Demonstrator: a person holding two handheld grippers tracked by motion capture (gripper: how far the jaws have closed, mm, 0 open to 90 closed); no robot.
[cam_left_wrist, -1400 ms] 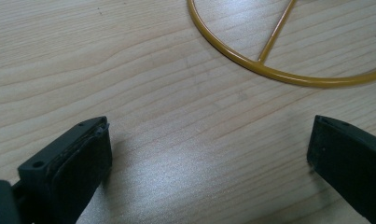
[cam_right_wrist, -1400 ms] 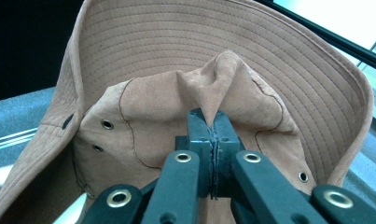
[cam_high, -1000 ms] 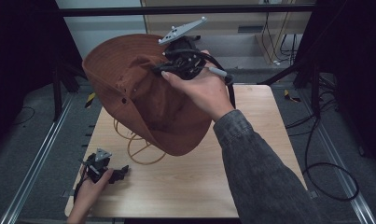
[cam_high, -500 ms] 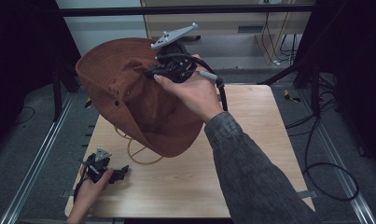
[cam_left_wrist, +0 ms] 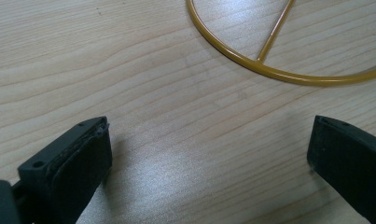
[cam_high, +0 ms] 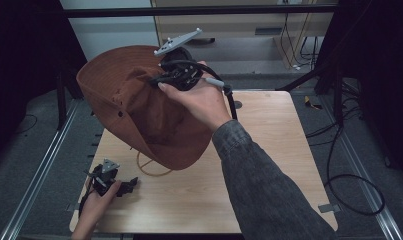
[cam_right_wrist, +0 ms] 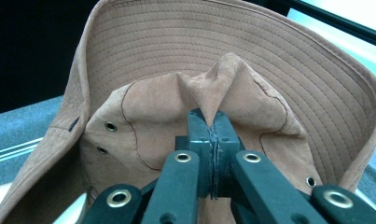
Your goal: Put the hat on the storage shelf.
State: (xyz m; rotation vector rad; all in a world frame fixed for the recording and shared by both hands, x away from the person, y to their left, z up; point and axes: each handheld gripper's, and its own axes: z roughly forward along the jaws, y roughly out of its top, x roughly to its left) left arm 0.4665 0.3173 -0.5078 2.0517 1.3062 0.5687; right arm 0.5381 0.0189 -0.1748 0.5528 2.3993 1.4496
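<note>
Holding the brown hat up above the far left part of the worktop, I had my right gripper pinching a fold of its crown cloth, the fingers pressed tight together on that pleat. The hat hung clear of the wood, brim tilted and drooping toward me, its yellow cord trailing down and looping on the worktop below. I judged it light and soft: the cloth bunched easily where I gripped, so the crown gave no firm hold and the whole thing would sag and swing. The stitched brim looked stiffer and seemed the better place for a second grip. My left gripper rested low on the near left corner, fingers spread wide and empty over bare wood, near the cord loop
</note>
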